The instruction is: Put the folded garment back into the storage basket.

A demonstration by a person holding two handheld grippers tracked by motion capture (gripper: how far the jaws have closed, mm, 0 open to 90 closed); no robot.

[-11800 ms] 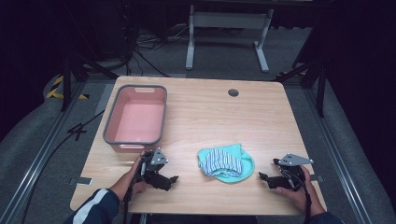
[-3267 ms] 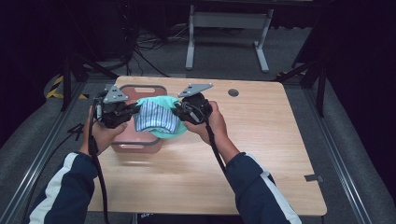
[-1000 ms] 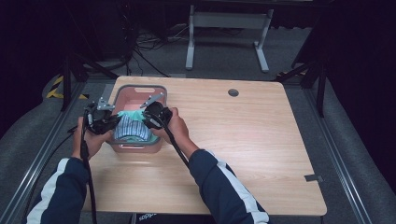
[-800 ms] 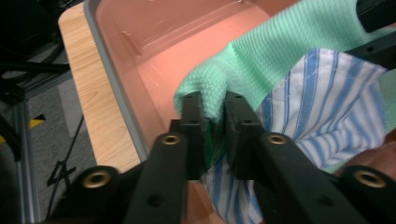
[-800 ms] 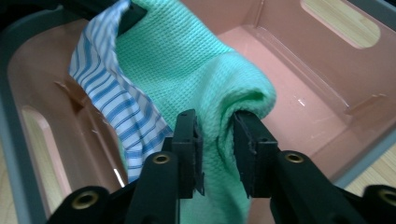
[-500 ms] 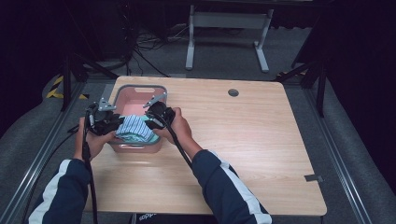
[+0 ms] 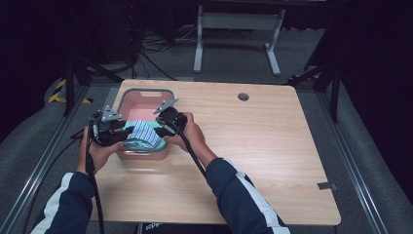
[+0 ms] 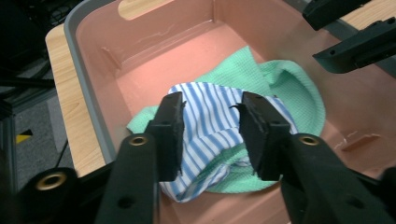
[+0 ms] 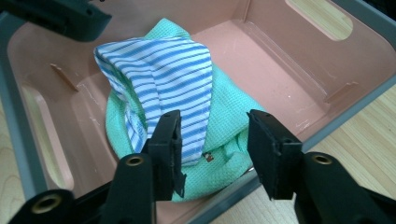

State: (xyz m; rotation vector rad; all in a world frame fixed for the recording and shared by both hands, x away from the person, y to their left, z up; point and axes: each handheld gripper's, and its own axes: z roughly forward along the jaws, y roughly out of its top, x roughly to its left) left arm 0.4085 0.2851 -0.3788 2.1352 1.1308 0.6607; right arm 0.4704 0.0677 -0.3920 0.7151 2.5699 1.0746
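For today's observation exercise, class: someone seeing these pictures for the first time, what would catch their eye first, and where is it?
First, the folded blue-and-white striped cloth lying on a mint green waffle-weave cloth, both inside the pink plastic bin with a grey rim at the wooden table's far left. Next, the two black tools flanking it: the left tool and right tool have just been opening, their jaws now apart above the cloths.

The tub (image 7: 127, 100) sits at the left of the table (image 7: 272, 146), in the middle left of the high view. Inside it, at its near end, the striped cloth (image 7: 142, 132) lies on the waffle cloth (image 8: 289, 88), apparently bunched. The left gripper (image 7: 113, 132) and right gripper (image 7: 164, 126) flank them.
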